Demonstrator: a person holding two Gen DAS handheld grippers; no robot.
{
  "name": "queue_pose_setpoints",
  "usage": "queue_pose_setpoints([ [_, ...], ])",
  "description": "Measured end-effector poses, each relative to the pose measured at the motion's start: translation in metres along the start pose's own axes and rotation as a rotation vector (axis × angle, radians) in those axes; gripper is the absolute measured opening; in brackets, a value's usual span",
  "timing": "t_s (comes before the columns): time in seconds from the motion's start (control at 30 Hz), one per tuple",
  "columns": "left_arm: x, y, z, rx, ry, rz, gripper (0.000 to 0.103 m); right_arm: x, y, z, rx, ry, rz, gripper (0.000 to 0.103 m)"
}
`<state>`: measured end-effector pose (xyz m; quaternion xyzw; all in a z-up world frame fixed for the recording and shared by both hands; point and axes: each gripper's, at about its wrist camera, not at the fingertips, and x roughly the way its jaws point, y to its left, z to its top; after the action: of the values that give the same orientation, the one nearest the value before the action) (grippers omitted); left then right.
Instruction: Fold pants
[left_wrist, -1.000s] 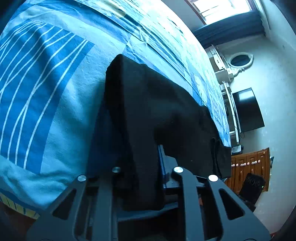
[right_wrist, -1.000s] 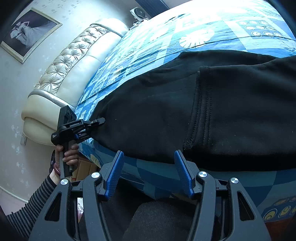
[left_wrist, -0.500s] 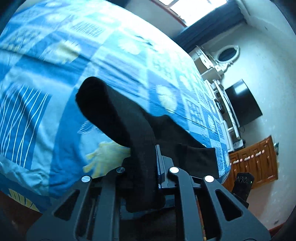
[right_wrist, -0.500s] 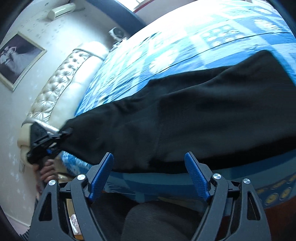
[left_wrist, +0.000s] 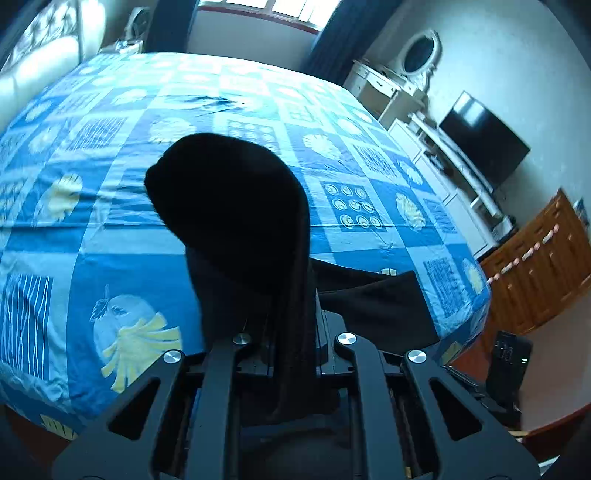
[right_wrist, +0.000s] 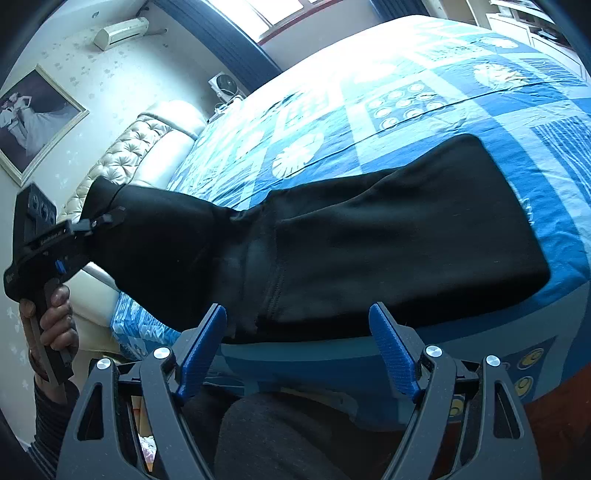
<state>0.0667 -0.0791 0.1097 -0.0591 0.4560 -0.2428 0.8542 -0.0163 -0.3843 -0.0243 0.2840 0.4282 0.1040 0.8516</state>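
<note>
Black pants (right_wrist: 388, 236) lie along the near edge of the bed, one end flat on the blue patterned sheet (right_wrist: 406, 110). My left gripper (left_wrist: 291, 332) is shut on the other end of the pants (left_wrist: 240, 206) and holds it raised off the bed; the cloth drapes over its fingers. In the right wrist view the left gripper (right_wrist: 99, 223) shows at the far left, pinching the lifted end. My right gripper (right_wrist: 295, 332) is open and empty, its blue pads (right_wrist: 391, 347) just short of the pants' near edge.
A cream tufted headboard (right_wrist: 122, 166) stands at the bed's left end. A TV (left_wrist: 484, 147), white cabinets (left_wrist: 424, 122) and a wooden cabinet (left_wrist: 543, 269) stand past the bed's other end. A person's leg (right_wrist: 273, 439) is under my right gripper.
My left gripper has lifted its end of the pants up off the bed and swung it. My right gripper has stayed open and opened wider while drawing back slightly.
</note>
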Motion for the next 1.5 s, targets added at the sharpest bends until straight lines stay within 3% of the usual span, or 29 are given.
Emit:
queue_pose_setpoints([
  [0.43,0.071,-0.103,-0.013,0.179,0.044,0.124,0.013,-0.030,-0.046,-0.001,0.081,-0.075,-0.001,0.079],
  [0.8,0.123,-0.163,-0.031,0.253,0.106,0.151,0.012,-0.050,-0.099,-0.005,0.206,-0.133,-0.005,0.079],
  [1.2,0.178,-0.202,-0.060,0.311,0.158,0.228,0.012,-0.062,-0.142,-0.017,0.314,-0.155,-0.003,0.079],
  [1.5,0.198,-0.218,-0.068,0.343,0.170,0.256,0.012,-0.065,-0.163,-0.024,0.370,-0.161,0.000,0.079],
])
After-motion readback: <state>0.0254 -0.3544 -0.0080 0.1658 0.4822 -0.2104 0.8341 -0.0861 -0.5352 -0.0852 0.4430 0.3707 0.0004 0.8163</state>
